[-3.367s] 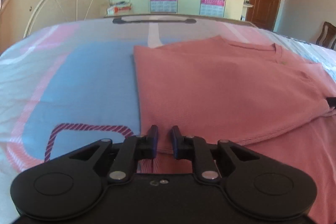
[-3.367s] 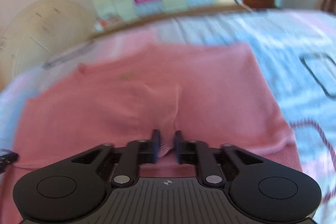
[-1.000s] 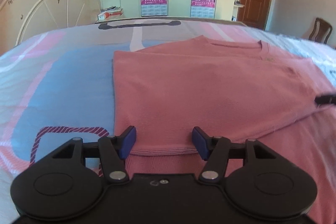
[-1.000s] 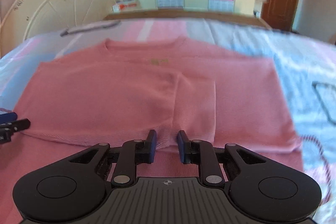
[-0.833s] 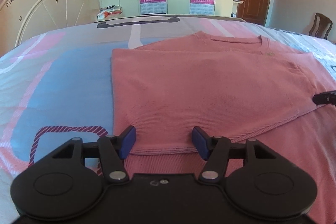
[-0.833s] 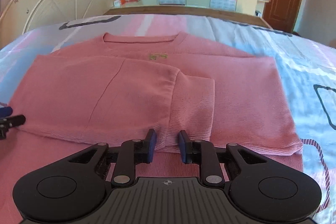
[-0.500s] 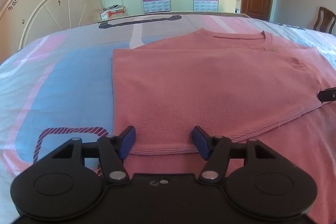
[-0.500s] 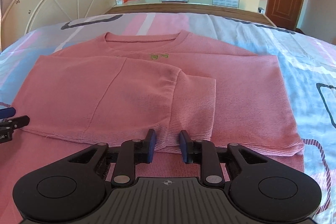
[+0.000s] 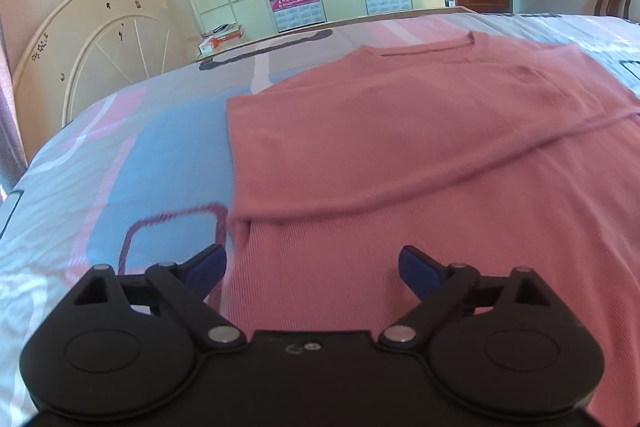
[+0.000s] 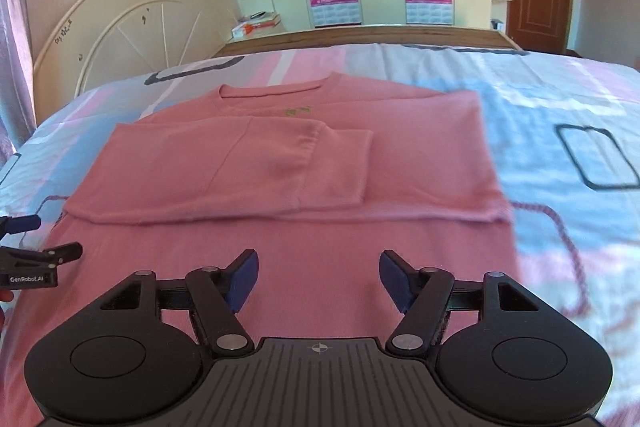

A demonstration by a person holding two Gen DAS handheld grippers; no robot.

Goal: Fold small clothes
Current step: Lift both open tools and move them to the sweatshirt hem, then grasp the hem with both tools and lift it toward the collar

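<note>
Both grippers' fingers (image 10: 240,277) just spread off ribbed pink sweater (image 10: 288,163).

pink sweater (image 10: 320,163), pink-blue patterned bedsheet (image 10: 560,99)

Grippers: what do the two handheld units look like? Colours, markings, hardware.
Both match: black plastic bodies with two round side lobes, black scissor-link fingers on silver pivot pins, and blue pads. The right gripper has a ribbed grey top plate with a small crosshair mark. The left gripper has a plain black top; seen from the right wrist view, its side reads "GenRobot.AI". No cables or sleeves visible.
</note>
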